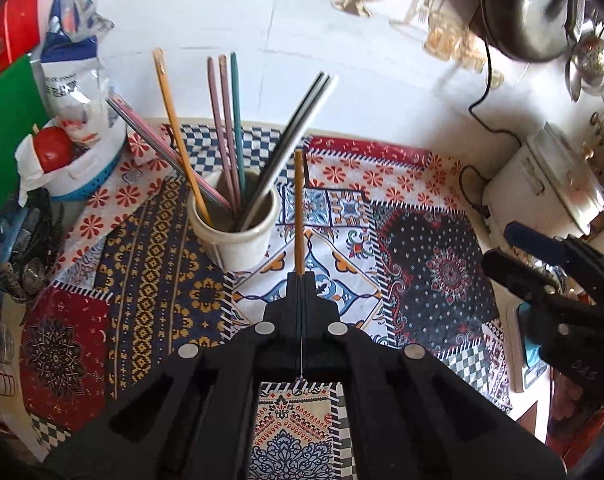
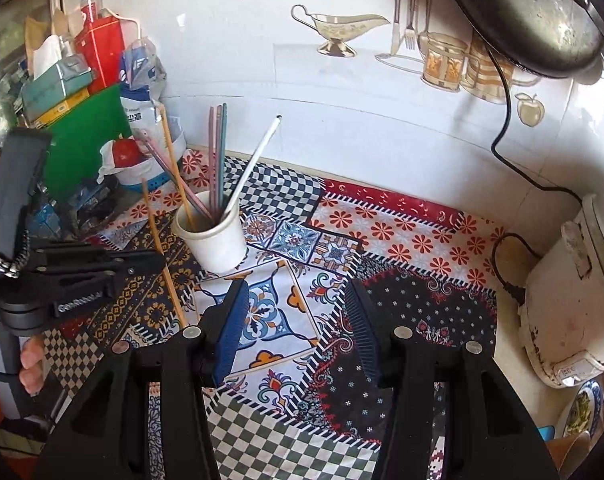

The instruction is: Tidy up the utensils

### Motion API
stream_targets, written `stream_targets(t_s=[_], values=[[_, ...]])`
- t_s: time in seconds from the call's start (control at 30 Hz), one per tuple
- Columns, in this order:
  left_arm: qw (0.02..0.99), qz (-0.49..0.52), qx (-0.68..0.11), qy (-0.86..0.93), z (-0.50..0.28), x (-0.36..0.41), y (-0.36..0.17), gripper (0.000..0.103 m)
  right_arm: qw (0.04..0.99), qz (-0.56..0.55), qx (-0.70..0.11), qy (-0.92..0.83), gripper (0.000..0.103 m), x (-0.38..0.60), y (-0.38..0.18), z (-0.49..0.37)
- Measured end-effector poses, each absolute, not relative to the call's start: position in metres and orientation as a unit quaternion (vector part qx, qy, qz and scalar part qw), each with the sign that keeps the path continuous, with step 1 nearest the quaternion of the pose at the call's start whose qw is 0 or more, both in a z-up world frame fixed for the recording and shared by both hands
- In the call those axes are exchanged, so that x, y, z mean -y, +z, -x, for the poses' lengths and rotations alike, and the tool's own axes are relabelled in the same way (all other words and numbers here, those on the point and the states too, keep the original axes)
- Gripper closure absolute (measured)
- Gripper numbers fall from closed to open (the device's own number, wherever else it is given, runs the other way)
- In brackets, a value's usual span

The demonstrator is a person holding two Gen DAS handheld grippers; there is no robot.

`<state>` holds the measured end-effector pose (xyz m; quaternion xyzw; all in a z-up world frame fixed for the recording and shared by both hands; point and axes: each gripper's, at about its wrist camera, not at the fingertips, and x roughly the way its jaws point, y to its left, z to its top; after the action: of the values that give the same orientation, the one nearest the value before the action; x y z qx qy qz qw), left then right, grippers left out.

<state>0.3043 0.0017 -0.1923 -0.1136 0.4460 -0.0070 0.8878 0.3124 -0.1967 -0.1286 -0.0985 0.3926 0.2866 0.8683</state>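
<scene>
My left gripper (image 1: 301,278) is shut on an orange-brown chopstick (image 1: 298,208) that sticks out forward, just right of a cream ceramic cup (image 1: 238,236) holding several pink, teal, yellow, black and white chopsticks (image 1: 226,128). In the right wrist view the left gripper (image 2: 158,260) holds the chopstick (image 2: 162,256) left of the cup (image 2: 214,240). My right gripper (image 2: 296,320) is open and empty above the patterned tablecloth (image 2: 401,240); it also shows at the right in the left wrist view (image 1: 541,256).
A white tub with a red tomato (image 1: 52,148), a bag (image 1: 74,72) and a green board (image 1: 6,136) crowd the left. A white appliance (image 2: 569,292) with a black cord (image 2: 505,128) stands at the right, against the tiled wall (image 2: 341,120).
</scene>
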Motion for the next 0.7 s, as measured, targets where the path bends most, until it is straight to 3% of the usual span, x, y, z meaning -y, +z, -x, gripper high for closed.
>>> stream_targets(t_s=[0.33, 0.5, 0.7], values=[[0.926, 0.104, -0.363, 0.014, -0.297, -0.034, -0.125, 0.103, 0.869, 0.105, -0.364, 0.318, 0.057, 0.164, -0.111, -0.321], [0.918, 0.101, -0.383, 0.031, -0.298, -0.045, -0.143, 0.101, 0.856, 0.104, -0.383, 0.331, 0.057, 0.153, -0.128, -0.337], [0.886, 0.105, -0.45, 0.039, -0.303, -0.054, -0.192, 0.09, 0.8, 0.121, -0.483, 0.334, 0.057, 0.134, -0.204, -0.372]])
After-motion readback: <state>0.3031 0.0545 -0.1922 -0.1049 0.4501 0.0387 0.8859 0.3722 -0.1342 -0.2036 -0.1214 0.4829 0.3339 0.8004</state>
